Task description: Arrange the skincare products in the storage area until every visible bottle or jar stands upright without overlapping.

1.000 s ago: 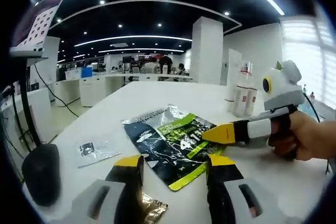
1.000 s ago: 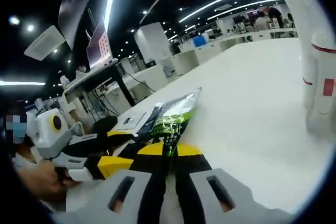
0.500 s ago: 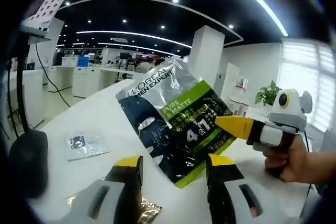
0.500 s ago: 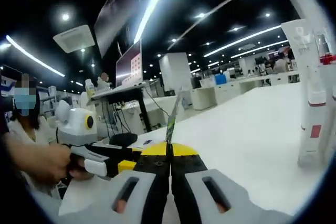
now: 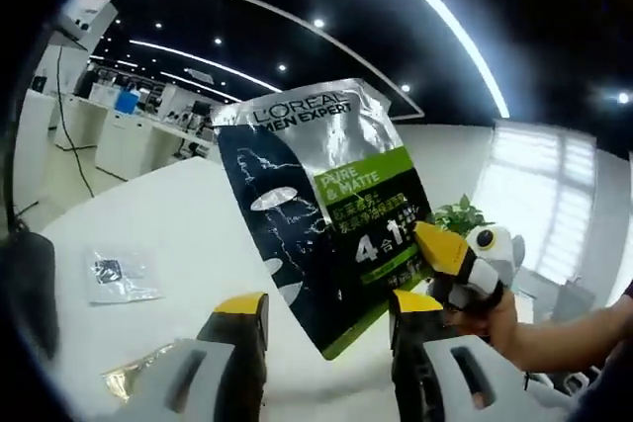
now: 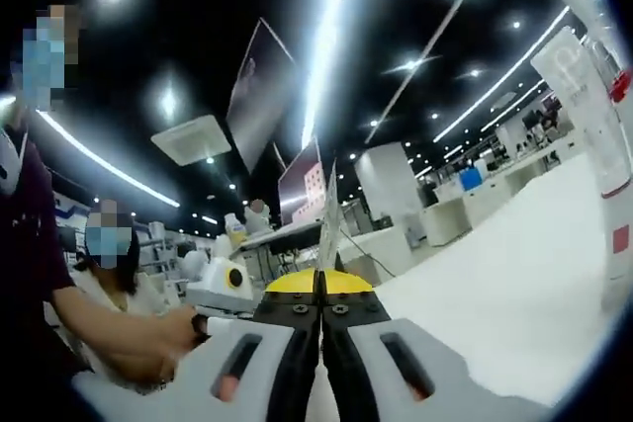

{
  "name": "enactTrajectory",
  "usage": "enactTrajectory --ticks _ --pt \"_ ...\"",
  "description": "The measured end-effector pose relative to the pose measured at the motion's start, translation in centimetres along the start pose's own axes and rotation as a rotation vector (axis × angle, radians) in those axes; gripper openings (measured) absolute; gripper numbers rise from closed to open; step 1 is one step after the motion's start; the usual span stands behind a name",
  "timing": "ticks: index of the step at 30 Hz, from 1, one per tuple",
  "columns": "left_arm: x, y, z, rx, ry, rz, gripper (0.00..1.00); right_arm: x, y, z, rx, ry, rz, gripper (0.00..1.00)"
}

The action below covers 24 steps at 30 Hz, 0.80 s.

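Right gripper point(image 6: 321, 295) has its 2 yellow-tipped jaws pressed together on the thin edge of a L'Oréal Men Expert sachet point(image 5: 321, 210), which rises edge-on from the jaw tips in the right gripper view point(image 6: 329, 214). In the left gripper view that same gripper point(image 5: 447, 250) comes in from the right, held by a person's hand point(image 5: 499, 315), and pinches the sachet at its right edge near the green "4 in 1" band. The sachet hangs lifted off the white table point(image 5: 158, 214), its silver, black and green face turned to the camera and tilted.

Left gripper point(image 5: 326, 311) sits low with its jaws spread apart and nothing between them, just beneath the sachet's lower corner. On the table lie a small clear packet point(image 5: 117, 274) and, nearer the left jaw, a gold foil packet point(image 5: 138, 380). A white skincare bottle with red marks point(image 6: 598, 135) stands upright at the right edge of the right gripper view.
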State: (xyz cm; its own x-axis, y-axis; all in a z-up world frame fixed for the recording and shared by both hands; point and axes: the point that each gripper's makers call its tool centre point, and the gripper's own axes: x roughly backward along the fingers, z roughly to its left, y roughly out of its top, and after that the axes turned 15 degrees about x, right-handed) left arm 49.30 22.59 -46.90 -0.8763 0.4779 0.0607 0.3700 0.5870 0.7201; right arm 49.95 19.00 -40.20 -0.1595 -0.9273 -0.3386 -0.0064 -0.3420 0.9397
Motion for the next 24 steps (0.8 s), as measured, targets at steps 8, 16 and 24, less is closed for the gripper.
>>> enactTrajectory --ticks 8,16,24 --pt "-0.4 -0.4 -0.8 0.025 -0.023 0.004 0.1 0.5 -0.6 -2.0 0.049 -0.118 0.047 0.0" --pt "-3.8 -1.0 -0.7 -0.017 0.078 0.042 0.01 3.2 -2.1 -6.1 0.166 -0.279 0.23 0.0" --pt "-6.7 -2.9 -0.3 -0.089 0.13 0.088 0.0 5.8 -3.6 -8.4 0.211 -0.372 0.382 0.0"
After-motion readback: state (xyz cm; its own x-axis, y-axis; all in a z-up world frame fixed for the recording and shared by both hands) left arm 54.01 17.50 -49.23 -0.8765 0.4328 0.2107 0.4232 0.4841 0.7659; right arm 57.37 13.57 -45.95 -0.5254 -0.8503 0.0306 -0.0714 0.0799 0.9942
